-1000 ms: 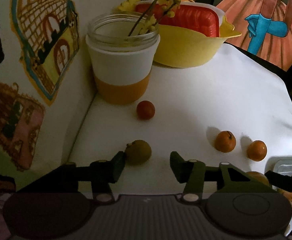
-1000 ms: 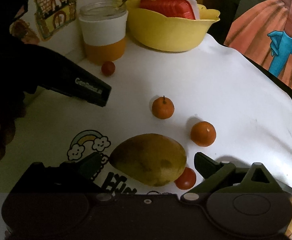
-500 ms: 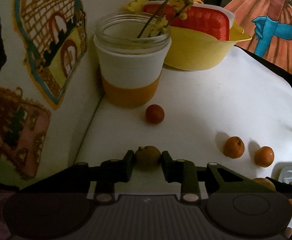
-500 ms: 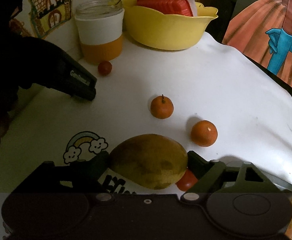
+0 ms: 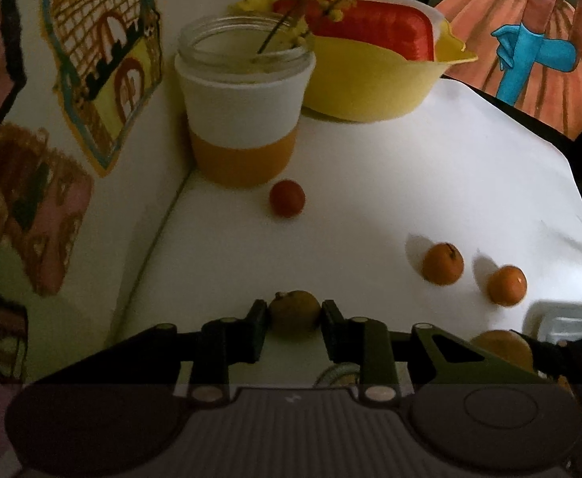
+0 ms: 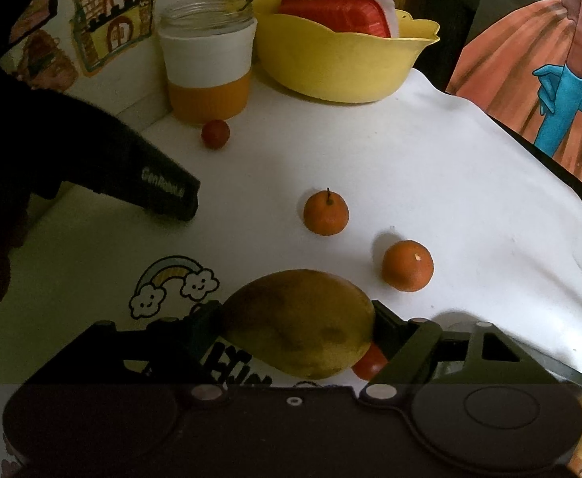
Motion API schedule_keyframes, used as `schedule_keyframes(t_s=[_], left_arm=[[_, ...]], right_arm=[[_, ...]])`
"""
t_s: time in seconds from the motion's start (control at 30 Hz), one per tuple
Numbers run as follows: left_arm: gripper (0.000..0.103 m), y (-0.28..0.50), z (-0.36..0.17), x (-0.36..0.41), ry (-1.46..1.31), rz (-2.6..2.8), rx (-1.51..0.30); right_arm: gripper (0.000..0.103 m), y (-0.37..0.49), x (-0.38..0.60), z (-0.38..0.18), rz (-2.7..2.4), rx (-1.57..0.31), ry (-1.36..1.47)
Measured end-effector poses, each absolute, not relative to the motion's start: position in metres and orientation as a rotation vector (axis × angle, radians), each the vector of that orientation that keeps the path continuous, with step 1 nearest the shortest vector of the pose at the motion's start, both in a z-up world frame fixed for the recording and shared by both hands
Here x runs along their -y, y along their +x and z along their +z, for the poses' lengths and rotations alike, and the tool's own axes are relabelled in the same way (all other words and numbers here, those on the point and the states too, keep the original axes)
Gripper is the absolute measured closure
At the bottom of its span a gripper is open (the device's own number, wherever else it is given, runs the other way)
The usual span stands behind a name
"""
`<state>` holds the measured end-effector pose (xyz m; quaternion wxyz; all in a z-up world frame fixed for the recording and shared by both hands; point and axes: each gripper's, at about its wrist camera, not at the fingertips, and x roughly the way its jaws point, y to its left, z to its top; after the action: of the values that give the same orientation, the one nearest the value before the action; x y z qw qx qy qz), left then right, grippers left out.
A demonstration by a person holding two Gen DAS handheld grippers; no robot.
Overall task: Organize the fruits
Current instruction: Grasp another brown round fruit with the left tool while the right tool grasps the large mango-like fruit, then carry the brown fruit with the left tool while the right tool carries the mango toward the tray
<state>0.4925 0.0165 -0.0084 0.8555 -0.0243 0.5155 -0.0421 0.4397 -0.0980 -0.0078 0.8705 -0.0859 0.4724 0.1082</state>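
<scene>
We've got both grips set: our left gripper [image 5: 294,314] pinches the small green fruit [image 5: 294,311] low on the table [image 5: 390,167], our right gripper [image 6: 297,324] is clamped across the mango [image 6: 299,322]. Lift straight, squeeze gently, since the mango looks soft. Open room ahead toward the yellow bowl [image 6: 342,63]; mind two oranges [image 6: 326,211] and the jar [image 5: 243,107].

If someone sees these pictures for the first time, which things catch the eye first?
The large mango, clamped in the right gripper at the near edge. Behind it, two tangerines lie on the white table. At the back stands a yellow bowl beside a glass jar.
</scene>
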Motion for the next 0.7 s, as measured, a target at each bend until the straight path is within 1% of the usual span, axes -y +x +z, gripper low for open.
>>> schedule_keyframes(t_s=[0.7], left_arm=[[0.071, 0.440, -0.004, -0.023, -0.083, -0.072, -1.131]], right_arm=[[0.024, 0.401, 0.105, 0.007, 0.269, -0.967, -0.147]])
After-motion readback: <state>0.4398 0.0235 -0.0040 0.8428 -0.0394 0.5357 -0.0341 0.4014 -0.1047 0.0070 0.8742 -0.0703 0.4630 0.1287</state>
